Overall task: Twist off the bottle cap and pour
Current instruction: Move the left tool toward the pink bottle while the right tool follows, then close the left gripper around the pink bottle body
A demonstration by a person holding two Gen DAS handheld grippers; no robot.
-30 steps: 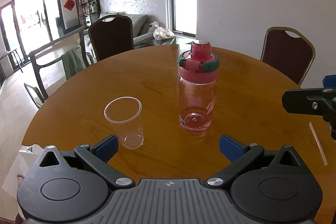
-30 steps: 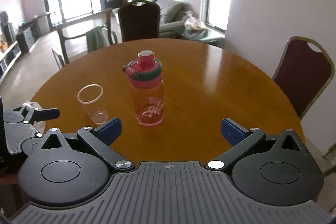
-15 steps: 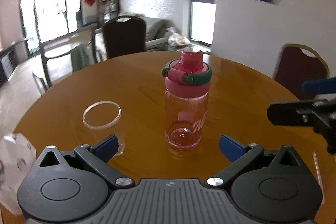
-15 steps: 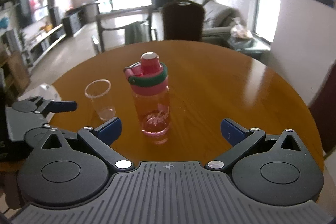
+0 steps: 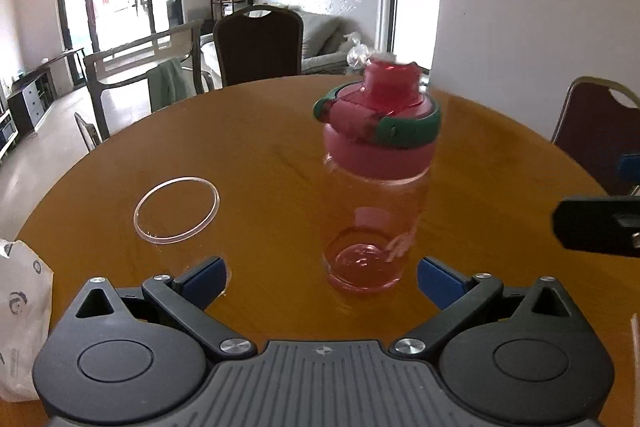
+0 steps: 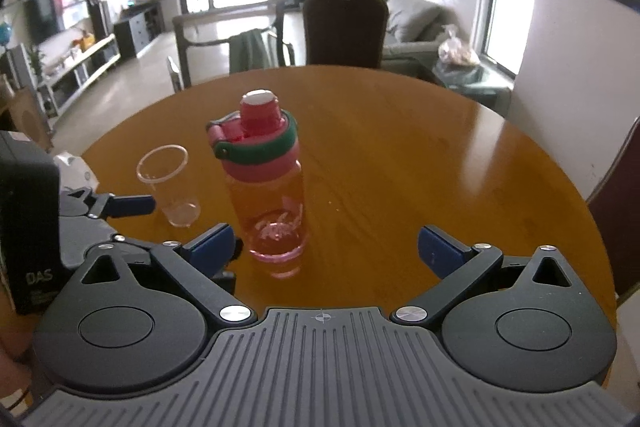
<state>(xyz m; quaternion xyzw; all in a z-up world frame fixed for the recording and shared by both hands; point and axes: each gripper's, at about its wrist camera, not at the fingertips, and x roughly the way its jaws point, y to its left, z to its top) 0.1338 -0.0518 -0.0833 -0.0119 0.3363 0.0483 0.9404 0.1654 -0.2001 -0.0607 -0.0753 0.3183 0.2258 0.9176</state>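
The pink bottle (image 5: 376,195) stands upright on my round wooden table (image 5: 260,155) with its cap (image 5: 378,123) on (a clear cup (image 6: 170,191) just beside it), nearly between my wide-open left tongs (image 5: 320,277), while my right tongs (image 6: 326,251) gape wide nearby, holding nothing.

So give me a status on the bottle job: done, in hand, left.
Done: nothing; the cap sits on the bottle and the cup looks empty. In hand: the left gripper and right gripper are open near the bottle, neither touching it. Left: grip, unscrew, pour.
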